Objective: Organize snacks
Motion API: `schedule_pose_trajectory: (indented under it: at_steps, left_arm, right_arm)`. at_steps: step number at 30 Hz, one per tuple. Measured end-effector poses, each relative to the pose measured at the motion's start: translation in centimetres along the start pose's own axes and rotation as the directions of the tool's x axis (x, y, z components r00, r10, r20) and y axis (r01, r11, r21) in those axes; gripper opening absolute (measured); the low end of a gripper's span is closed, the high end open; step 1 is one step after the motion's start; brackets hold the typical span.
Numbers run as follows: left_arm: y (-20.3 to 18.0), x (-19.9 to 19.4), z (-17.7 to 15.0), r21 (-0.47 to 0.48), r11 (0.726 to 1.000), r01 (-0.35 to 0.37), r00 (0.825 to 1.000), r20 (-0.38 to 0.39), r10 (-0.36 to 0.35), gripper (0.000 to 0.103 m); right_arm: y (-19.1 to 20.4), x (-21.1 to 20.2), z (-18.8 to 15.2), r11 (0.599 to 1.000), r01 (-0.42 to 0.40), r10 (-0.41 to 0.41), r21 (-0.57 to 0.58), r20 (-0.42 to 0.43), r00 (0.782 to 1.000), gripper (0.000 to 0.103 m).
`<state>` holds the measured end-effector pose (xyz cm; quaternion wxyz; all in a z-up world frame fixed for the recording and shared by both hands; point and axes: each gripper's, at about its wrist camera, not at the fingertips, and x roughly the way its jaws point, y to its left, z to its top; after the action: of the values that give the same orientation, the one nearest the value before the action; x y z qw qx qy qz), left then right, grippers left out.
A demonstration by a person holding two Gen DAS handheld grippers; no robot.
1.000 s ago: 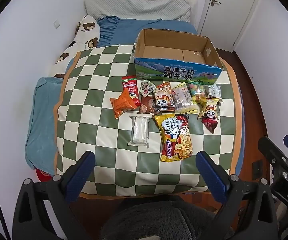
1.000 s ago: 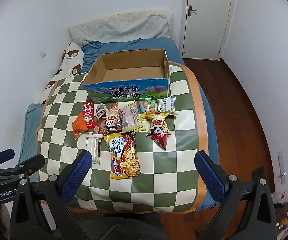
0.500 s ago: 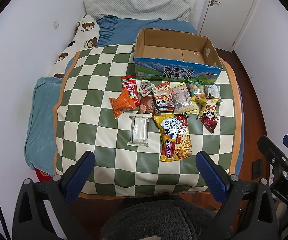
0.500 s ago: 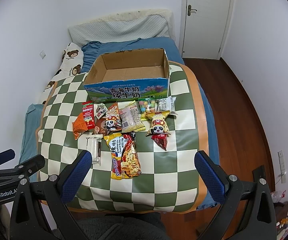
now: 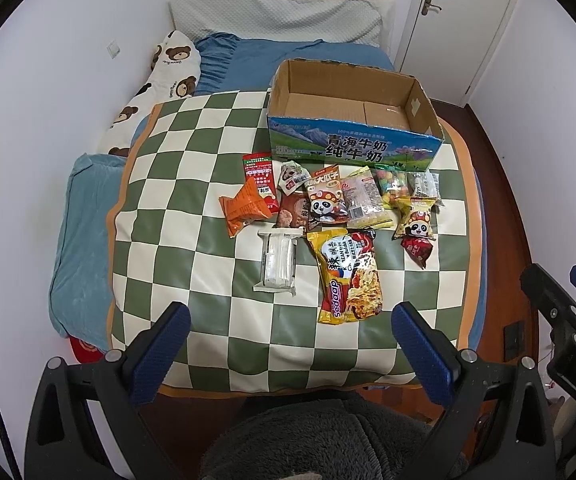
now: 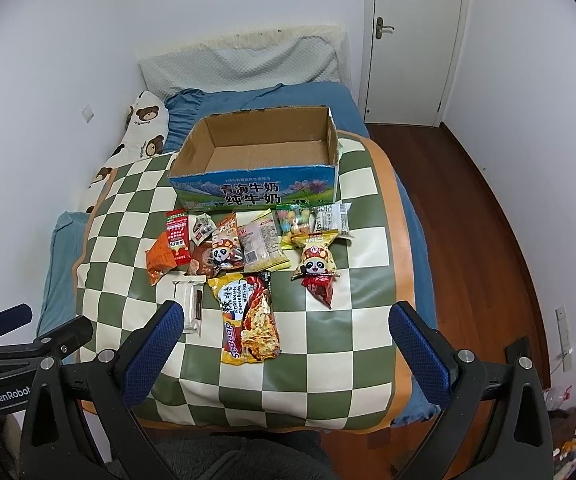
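Several snack packets lie on a green-and-white checked mat on a bed. A yellow noodle packet is nearest, with a clear-wrapped white bar left of it. An orange packet, a red packet and panda packets lie behind. An empty cardboard box with a blue printed front stands behind the snacks. My left gripper and right gripper are open and empty, held back over the mat's near edge.
A bear-print pillow and blue bedding lie left of the mat. A white wall runs along the left. Wooden floor and a white door are to the right. The other gripper shows at each view's edge.
Both views have crept slightly; the snacks and the box have not moved. Both grippers stay open.
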<state>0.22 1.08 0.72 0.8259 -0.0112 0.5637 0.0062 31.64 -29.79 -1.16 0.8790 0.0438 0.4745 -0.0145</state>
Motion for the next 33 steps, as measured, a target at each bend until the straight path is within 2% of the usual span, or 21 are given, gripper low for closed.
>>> schedule_pose_trajectory:
  at_steps: [33]
  left_arm:
    - [-0.7, -1.9, 0.0, 0.005, 1.0, 0.01, 0.999, 0.042, -0.01, 0.103]
  right_arm:
    - [-0.6, -1.2, 0.1, 1.0, -0.003, 0.003, 0.005, 0.026, 1.0, 0.103]
